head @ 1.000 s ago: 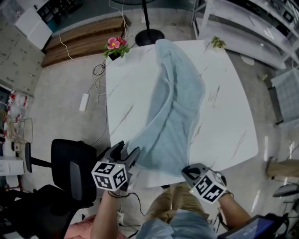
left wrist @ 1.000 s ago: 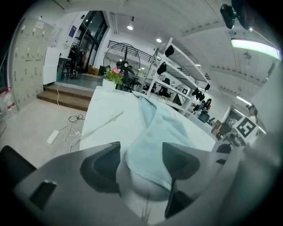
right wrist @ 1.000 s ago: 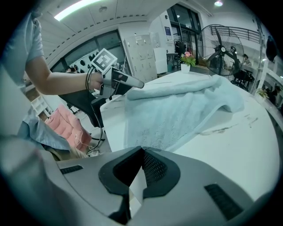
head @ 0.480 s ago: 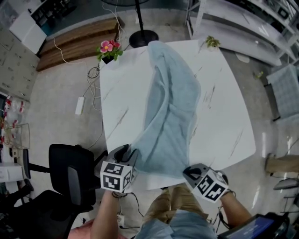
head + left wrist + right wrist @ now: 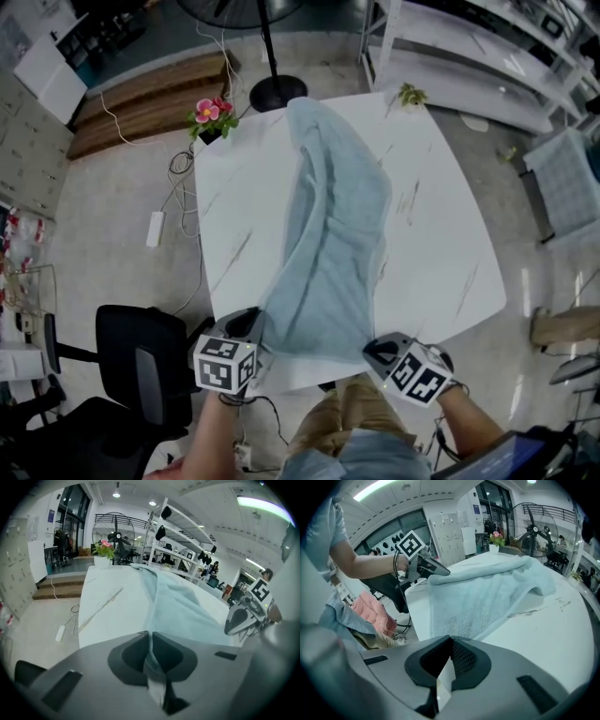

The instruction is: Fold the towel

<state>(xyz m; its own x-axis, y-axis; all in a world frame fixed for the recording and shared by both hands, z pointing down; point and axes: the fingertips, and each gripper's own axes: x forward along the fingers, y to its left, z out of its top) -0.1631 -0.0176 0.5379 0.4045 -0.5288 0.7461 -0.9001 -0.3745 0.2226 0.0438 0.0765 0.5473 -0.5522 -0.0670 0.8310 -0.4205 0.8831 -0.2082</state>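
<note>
So the light blue towel point(image 5: 333, 225) is stretched long-ways down the white bench point(image 5: 234, 206), running from the far edge all the way to the near edge. It isn't flat, it's bunched into long ridges down the middle. The left gripper point(image 5: 251, 323) is by the near left corner of the bench. Its fingers point(image 5: 129, 653) have just been closing, and they're now pinching the towel's near left corner; in the left gripper view you can see the fabric squeezed right between them. The right gripper point(image 5: 373, 349) is further along the near edge, with its fingers pressed together on the towel's other near corner. The near end of the towel spans between the two. A pot of pink flowers point(image 5: 211, 112) sits at the far left corner and a little green plant point(image 5: 409, 94) at the far right corner. A black chair point(image 5: 141, 352) stands on the floor off the near left corner.
</note>
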